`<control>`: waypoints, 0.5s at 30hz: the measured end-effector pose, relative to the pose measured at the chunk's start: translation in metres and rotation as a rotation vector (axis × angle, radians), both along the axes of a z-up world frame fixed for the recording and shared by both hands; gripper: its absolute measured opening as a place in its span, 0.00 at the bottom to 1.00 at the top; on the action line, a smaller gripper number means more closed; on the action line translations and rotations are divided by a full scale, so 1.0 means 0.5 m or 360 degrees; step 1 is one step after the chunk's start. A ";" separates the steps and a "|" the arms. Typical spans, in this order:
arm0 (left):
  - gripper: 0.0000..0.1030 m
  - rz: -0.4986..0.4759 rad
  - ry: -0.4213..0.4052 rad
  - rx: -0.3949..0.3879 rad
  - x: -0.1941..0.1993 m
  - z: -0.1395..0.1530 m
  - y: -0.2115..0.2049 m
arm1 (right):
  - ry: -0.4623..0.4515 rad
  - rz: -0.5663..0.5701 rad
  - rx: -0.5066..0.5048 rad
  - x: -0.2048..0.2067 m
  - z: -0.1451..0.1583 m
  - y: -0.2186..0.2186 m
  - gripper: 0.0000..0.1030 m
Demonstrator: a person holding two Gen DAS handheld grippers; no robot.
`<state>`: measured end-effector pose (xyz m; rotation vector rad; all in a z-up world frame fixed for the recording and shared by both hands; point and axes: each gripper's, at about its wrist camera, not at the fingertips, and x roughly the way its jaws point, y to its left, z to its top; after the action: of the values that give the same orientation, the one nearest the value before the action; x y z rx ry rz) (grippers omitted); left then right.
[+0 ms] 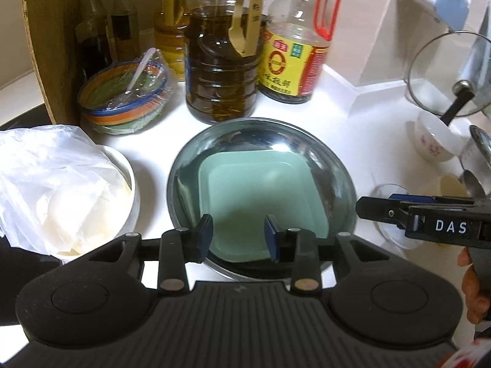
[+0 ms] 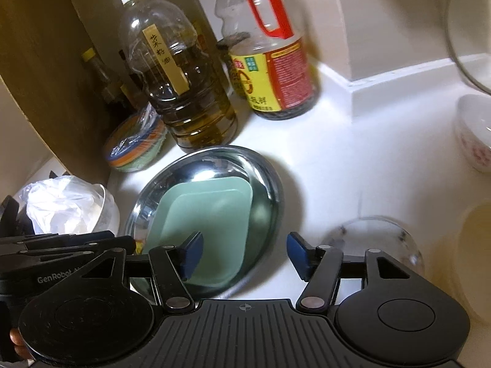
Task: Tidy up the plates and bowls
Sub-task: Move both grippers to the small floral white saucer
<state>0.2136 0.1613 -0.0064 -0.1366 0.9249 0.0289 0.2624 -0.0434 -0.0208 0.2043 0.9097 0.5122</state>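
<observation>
A square dish [image 1: 264, 196] lay inside a round metal plate [image 1: 331, 159] on the counter [image 1: 322, 98]. Behind the plate stood an oil jug [image 1: 221, 76] and, to its right, a sauce bottle [image 1: 291, 61]. Left of the jug sat a film-covered bowl [image 1: 122, 104]. Left of the plate was a bag-filled bowl [image 1: 130, 178]; to its right, seemingly, a glass bowl [image 2: 371, 239]
</observation>
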 end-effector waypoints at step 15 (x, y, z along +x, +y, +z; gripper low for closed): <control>0.32 -0.0215 0.0007 -0.0040 -0.029 -0.009 -0.051 | 0.0018 -0.0230 -0.0068 -0.090 -0.006 -0.069 0.62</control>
<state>0.1989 0.1356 -0.0109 -0.0968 0.9376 -0.1078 0.2175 -0.0781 -0.0236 0.2324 0.9087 0.3580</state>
